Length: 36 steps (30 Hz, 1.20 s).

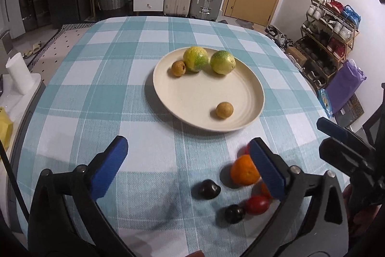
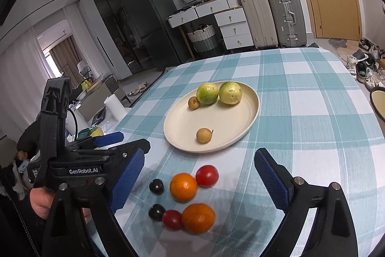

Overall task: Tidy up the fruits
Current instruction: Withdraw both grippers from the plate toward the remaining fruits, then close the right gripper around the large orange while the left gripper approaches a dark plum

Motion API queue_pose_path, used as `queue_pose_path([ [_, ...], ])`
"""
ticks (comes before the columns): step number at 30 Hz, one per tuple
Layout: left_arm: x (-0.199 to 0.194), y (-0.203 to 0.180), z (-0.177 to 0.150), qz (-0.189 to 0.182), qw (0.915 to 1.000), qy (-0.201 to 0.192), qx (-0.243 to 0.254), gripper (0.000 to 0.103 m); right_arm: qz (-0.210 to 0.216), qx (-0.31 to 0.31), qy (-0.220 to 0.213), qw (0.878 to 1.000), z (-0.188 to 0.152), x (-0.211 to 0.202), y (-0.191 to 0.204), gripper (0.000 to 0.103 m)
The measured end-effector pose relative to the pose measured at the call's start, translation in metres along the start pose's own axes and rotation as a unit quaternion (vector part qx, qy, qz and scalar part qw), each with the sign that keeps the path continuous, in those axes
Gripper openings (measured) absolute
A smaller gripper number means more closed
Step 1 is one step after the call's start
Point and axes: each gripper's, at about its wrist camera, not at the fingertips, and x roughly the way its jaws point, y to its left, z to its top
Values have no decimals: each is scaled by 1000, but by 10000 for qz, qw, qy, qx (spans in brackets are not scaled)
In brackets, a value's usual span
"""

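Note:
A cream plate (image 1: 197, 93) (image 2: 223, 122) on the checked cloth holds two green-yellow round fruits (image 1: 195, 59) (image 1: 222, 62) and two small brown fruits (image 1: 178, 68) (image 1: 224, 110). Nearer, on the cloth, lie two oranges (image 2: 183, 187) (image 2: 198, 217), two red fruits (image 2: 207, 175) (image 2: 172, 219) and two dark plums (image 2: 156, 186) (image 2: 156, 212). My right gripper (image 2: 201, 155) stands open above this cluster with nothing between its fingers. My left gripper (image 1: 187, 146) is open and empty to the left of the cluster, its right finger hiding part of one orange (image 1: 244, 170).
A white paper roll (image 1: 19, 74) stands off the table's left side. A second dish's rim (image 2: 379, 102) shows at the table's right edge. Suitcases, drawers and a shoe rack (image 1: 329, 40) stand beyond the table.

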Motion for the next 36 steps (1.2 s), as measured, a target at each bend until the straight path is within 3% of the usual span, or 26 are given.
queue_pose_path([
  [16,-14,8,-36,-19,10000,34,-5,102,-30,6,268,9996,-41,-16,5,95],
  [25,-10,15,-58,-76,9997,223,-112,102,73,329,402,9986,-64,-13,-4,95],
  [36,-8,18,-67,-180,9991,322,-186,102,219,467,596,9969,-71,3,-1,75],
])
